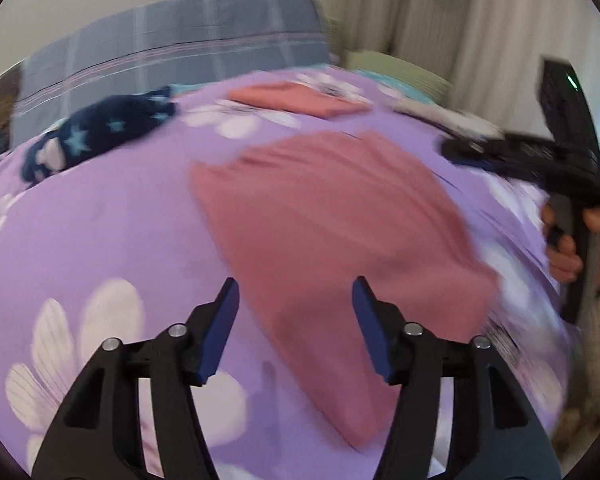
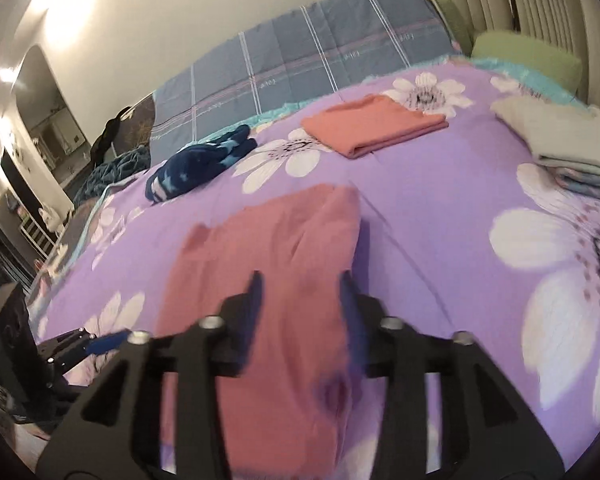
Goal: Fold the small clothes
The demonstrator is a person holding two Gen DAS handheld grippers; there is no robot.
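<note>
A dusty-pink garment (image 1: 332, 248) lies flat on the purple flowered bedspread (image 1: 112, 240), folded into a long strip. My left gripper (image 1: 296, 292) is open and empty just above its near left edge. The right gripper (image 1: 460, 152) shows in the left wrist view, held by a hand above the bed's right side. In the right wrist view the same garment (image 2: 268, 280) lies under my right gripper (image 2: 300, 284), which is open with nothing between its fingers. A folded salmon-pink garment (image 2: 374, 124) lies farther back, also seen in the left wrist view (image 1: 300, 98).
A crumpled navy garment with light stars (image 2: 200, 168) lies at the back left. A stack of folded pale clothes (image 2: 572, 148) sits at the right. A blue plaid pillow (image 2: 300, 56) and a green pillow (image 2: 528, 56) are at the headboard, with curtains behind.
</note>
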